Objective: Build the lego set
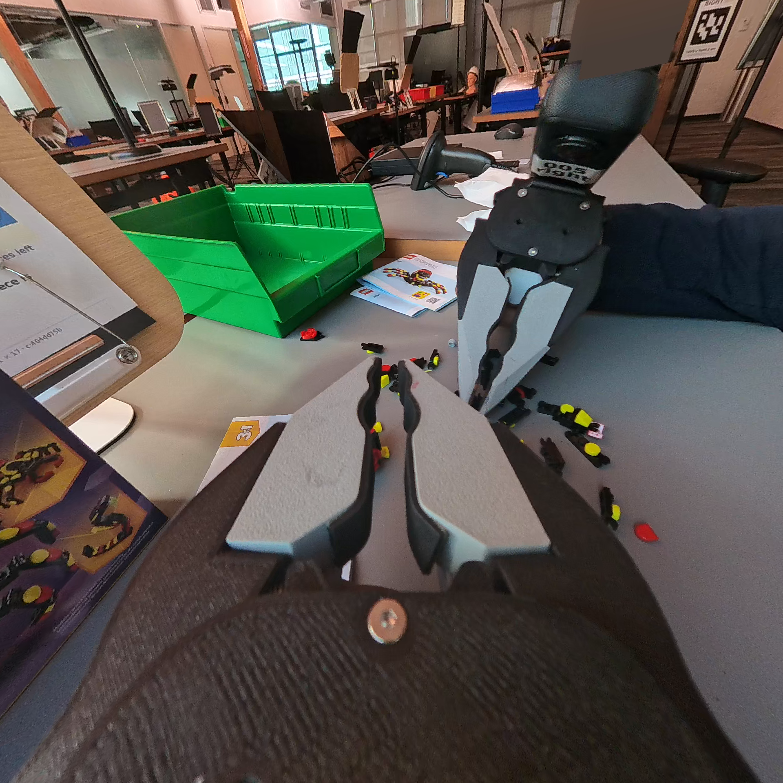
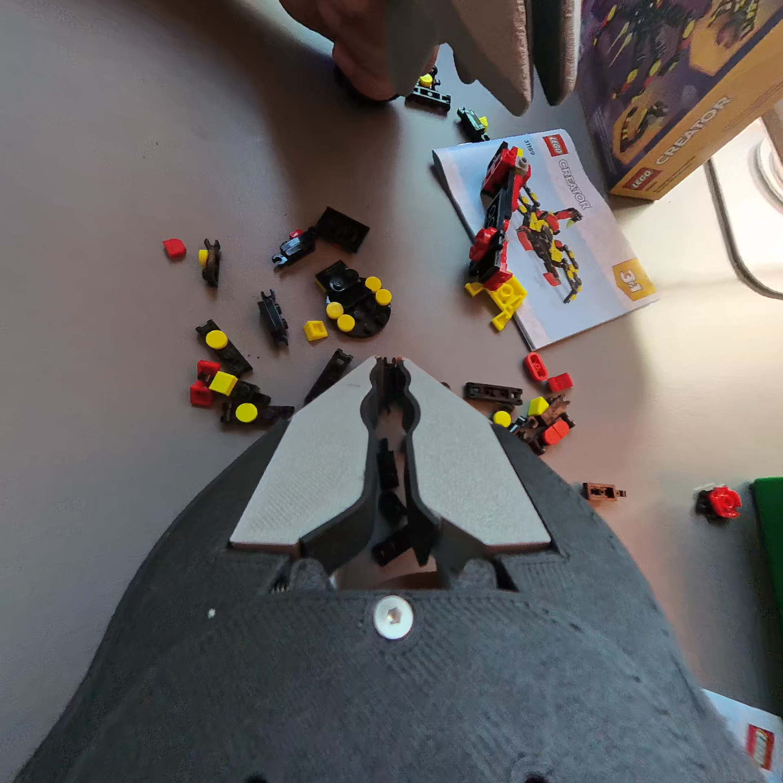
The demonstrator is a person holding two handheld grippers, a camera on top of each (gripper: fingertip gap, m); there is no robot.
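Hovering low over the desk (image 1: 254, 373), the left tool (image 1: 388, 365) is standing slightly parted and empty, loose bricks (image 1: 578, 419) lying just beyond its tips and to its right. Opposite it, the right tool (image 1: 481, 400) is pinching a thin black piece (image 1: 487, 373). Looking down the right tool (image 2: 387, 360), its tips are clamping that black piece (image 2: 387, 375); the half-built model (image 2: 495, 237) is sitting ahead and to the right on a booklet (image 2: 563, 254). Such a narrow grip is risking a twist or drop.
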